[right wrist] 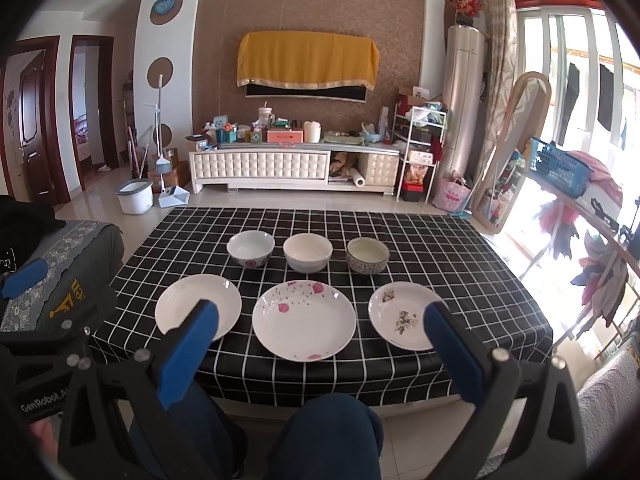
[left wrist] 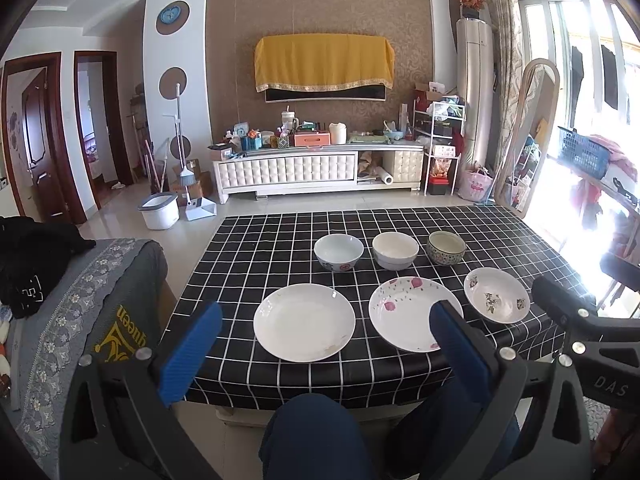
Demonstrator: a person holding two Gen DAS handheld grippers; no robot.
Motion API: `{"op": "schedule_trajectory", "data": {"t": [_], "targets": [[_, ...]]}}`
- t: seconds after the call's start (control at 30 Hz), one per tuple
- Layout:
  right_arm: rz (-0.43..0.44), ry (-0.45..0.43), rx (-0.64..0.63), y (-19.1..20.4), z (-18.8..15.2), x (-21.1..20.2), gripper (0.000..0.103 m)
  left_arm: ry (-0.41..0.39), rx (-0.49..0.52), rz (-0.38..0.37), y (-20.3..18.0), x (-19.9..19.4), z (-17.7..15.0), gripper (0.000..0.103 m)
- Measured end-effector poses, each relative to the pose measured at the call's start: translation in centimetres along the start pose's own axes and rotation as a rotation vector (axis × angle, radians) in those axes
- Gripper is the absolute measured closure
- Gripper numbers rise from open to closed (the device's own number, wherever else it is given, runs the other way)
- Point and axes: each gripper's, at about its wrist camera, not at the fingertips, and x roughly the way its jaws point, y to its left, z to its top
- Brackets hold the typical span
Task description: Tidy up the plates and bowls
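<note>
A brown patterned feature wall (right wrist: 312, 12) fills the far side of the room, with a yellow cloth (right wrist: 307, 60) draped over a wall-mounted television. Below it runs a long white tufted TV cabinet (right wrist: 292, 170), its top crowded with boxes and containers. To the left stand a broom and dustpan (right wrist: 168, 184) beside a white bucket (right wrist: 135, 197), near two dark red wooden doors (left wrist: 40, 136). On the right, a tall standing air conditioner (left wrist: 476, 92), a patterned curtain (left wrist: 505, 60) and a leaning arched mirror (right wrist: 510, 152) sit by sliding glass doors — strong daylight pours in. The floor is pale glossy tile (right wrist: 320, 200).
</note>
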Motion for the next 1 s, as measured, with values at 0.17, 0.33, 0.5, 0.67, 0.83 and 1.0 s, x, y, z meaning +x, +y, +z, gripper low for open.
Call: {"op": "schedule_trajectory", "data": {"t": [0.17, 0.33, 0.5, 0.67, 0.83, 1.0], "targets": [[0.004, 0.000, -0.004, 0.25, -0.07, -0.02, 0.000, 0.001, 0.004, 0.013, 0.06, 0.03, 0.10, 0.000], [0.005, -0.001, -0.005, 0.30, -0.03, -0.07, 0.000, 0.000, 0.008, 0.017, -0.01, -0.06, 0.17, 0.000], [0.007, -0.002, -0.005, 0.31, 0.01, -0.26, 0.000, 0.001, 0.013, 0.019, -0.09, -0.09, 0.21, 0.000], [0.012, -0.002, -0.002, 0.15, -0.09, -0.31, 0.000, 0.000, 0.024, 0.028, -0.36, -0.33, 0.16, 0.000], [0.014, 0.001, -0.001, 0.14, -0.17, -0.34, 0.000, 0.004, 0.029, 0.028, -0.51, -0.46, 0.10, 0.000], [0.020, 0.005, 0.004, 0.10, -0.42, -0.37, 0.000, 0.008, 0.027, 0.029, -0.57, -0.52, 0.08, 0.000]]}}
